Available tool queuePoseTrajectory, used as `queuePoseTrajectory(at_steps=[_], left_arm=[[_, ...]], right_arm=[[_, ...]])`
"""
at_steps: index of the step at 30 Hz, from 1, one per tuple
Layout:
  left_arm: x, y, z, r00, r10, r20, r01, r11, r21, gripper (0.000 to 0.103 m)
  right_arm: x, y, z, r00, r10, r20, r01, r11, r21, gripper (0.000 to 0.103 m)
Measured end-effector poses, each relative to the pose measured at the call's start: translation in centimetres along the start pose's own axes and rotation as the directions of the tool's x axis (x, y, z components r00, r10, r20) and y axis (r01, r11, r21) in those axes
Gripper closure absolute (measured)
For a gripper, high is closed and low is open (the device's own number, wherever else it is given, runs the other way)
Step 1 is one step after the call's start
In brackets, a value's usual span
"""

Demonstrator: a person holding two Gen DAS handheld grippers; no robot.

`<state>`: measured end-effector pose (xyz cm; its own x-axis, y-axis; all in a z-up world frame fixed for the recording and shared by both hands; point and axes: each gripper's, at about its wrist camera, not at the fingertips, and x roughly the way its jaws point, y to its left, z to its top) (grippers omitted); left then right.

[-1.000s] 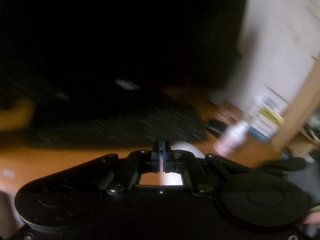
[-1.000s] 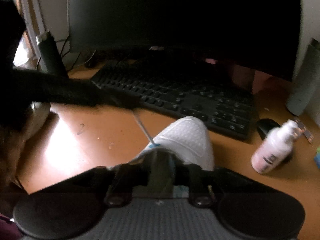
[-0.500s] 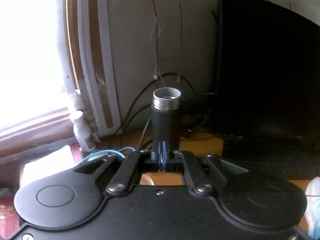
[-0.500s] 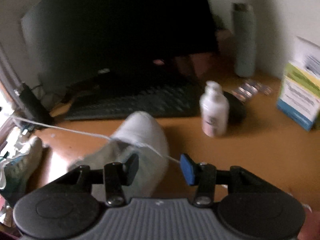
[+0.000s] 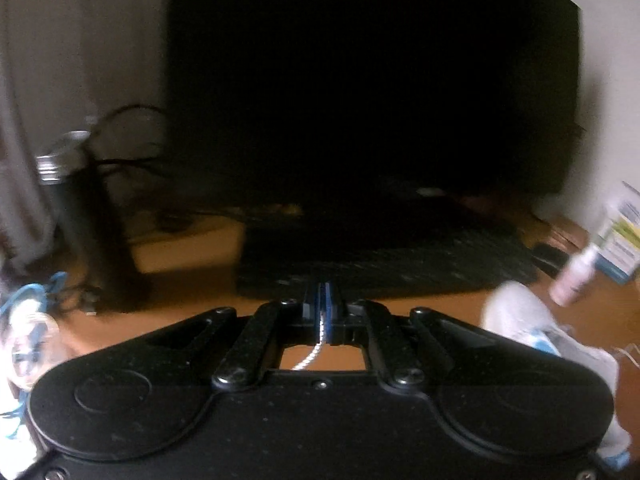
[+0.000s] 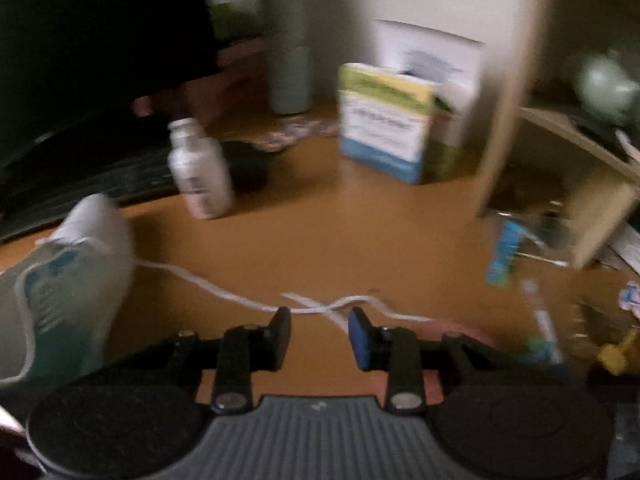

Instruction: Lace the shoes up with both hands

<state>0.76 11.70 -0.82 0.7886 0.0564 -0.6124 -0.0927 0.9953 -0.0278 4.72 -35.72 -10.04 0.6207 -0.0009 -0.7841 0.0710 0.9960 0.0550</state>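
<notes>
Your left gripper (image 5: 324,304) has its jaws clamped on the white lace (image 5: 310,354), which trails back between them. Your right gripper (image 6: 319,330) is closing its jaws, nothing pinched yet; the lace (image 6: 224,294) lies on the bench (image 6: 320,236) just ahead, running to the shoe (image 6: 68,272) left of them.

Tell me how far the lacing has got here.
Done: the lace is threaded at the toe end of the white shoe. In hand: the left gripper pinches one end; the right gripper is closing over the other, lying loose on the desk. Left: the rest, apparently.
</notes>
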Motion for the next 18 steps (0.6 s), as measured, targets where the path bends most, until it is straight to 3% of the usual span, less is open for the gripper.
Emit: queuePoseTrajectory(at_steps=[2,5,7,9,14,18], left_arm=[[0.5,-1.3,0.0,1.000,-0.027,-0.012,0.028,0.999,0.023,0.103],[0.7,-2.6,-0.4,0.998,-0.053,-0.026,0.054,0.997,0.047,0.103],[1.8,-2.8,-0.4,0.997,-0.067,-0.037,0.069,0.996,0.054,0.103],[1.8,-3.1,-0.6,0.997,-0.072,-0.042,0.075,0.995,0.059,0.103],[2.2,-3.6,-1.0,0.995,-0.081,-0.058,0.084,0.994,0.067,0.103],[2.3,-3.6,-1.1,0.995,-0.078,-0.062,0.081,0.995,0.059,0.103]], right_arm=[[0.4,-1.9,0.5,0.999,0.033,-0.007,-0.032,0.995,0.091,0.073],[0.5,-2.3,0.9,1.000,0.016,-0.010,-0.015,0.995,0.098,0.071],[1.2,-1.9,1.2,0.999,0.040,-0.027,-0.039,0.998,0.043,0.070],[1.8,-0.3,1.5,0.998,0.053,-0.029,-0.056,0.995,-0.086,0.071],[4.0,2.8,2.2,0.988,0.107,-0.109,-0.137,0.936,-0.323,0.072],[5.6,3.5,2.4,0.982,0.107,-0.157,-0.162,0.902,-0.401,0.073]])
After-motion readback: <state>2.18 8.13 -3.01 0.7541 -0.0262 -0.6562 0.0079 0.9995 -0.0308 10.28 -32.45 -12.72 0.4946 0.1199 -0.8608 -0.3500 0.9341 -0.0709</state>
